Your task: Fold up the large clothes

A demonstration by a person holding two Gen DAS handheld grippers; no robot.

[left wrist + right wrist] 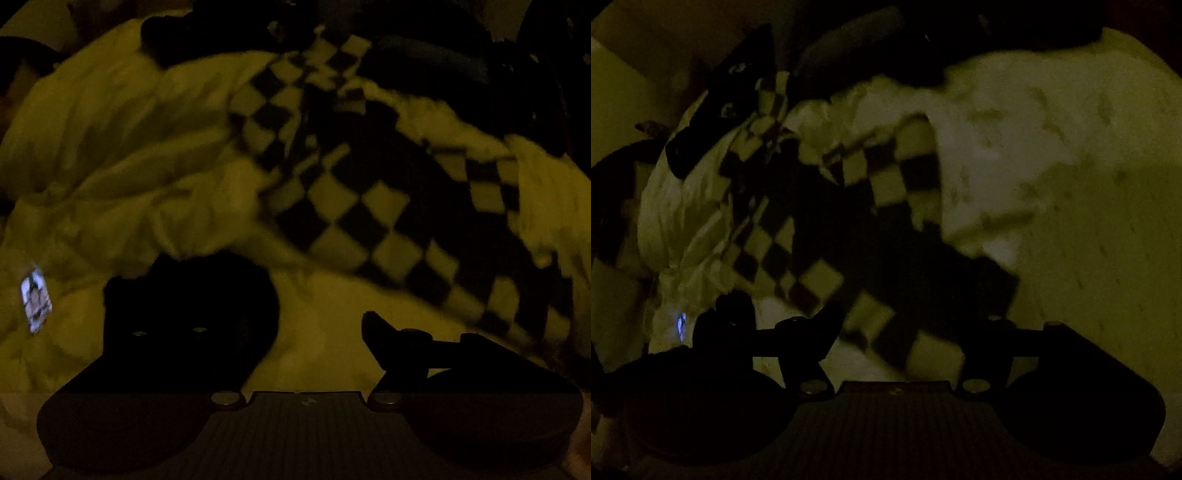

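The scene is very dark and yellow-tinted. A large garment with black-and-pale checkered panels (354, 206) and pale crumpled cloth (122, 147) lies spread over a pale surface. It also shows in the right wrist view (886, 192). My left gripper (317, 325) hovers low over the garment's near edge; its dark fingers (384, 339) stand apart with pale cloth showing between them. My right gripper (897, 332) is close over a checkered fold; its fingers (816, 332) are dark silhouettes and the cloth runs between them, so its grip is unclear.
A small bright label (36, 299) sits on the pale cloth at the left, and shows as a blue-white glint in the right wrist view (680, 323). A pale sheet-like surface (1089, 221) spreads to the right. Dark shapes (436, 62) lie beyond the garment.
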